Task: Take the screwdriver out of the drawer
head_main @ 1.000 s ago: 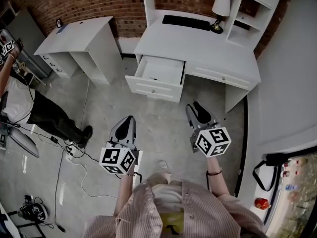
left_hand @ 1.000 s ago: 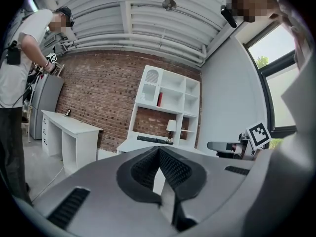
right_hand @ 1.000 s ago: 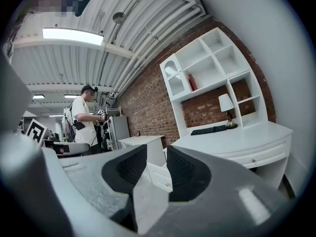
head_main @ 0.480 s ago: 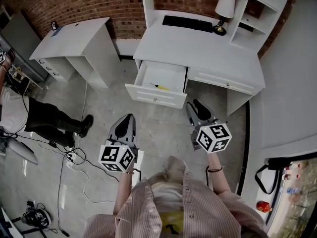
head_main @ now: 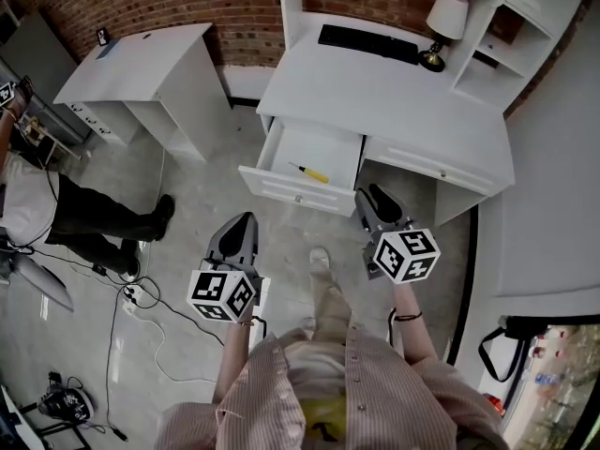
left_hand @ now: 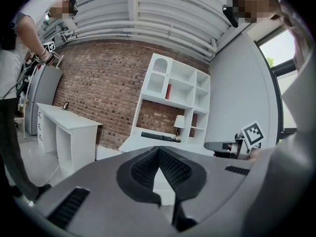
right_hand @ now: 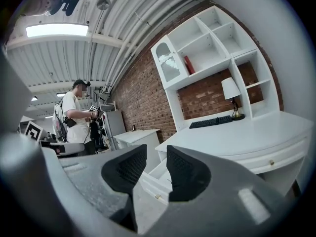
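screwdriver [head_main: 309, 172]: lies in the open drawer [head_main: 295, 191] of the table [head_main: 394, 92], at 12 o'clock from both grippers | looks light, hard, thin, may roll; grab the yellow handle | left gripper [head_main: 246, 221]: fingers closed, empty | right gripper [head_main: 372, 195]: fingers a little apart, empty

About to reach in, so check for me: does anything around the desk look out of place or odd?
Only the drawer stands pulled out, a yellow-handled screwdriver lying slanted inside. Loose cables sprawl at the lower left. Nothing looks spilled or broken.
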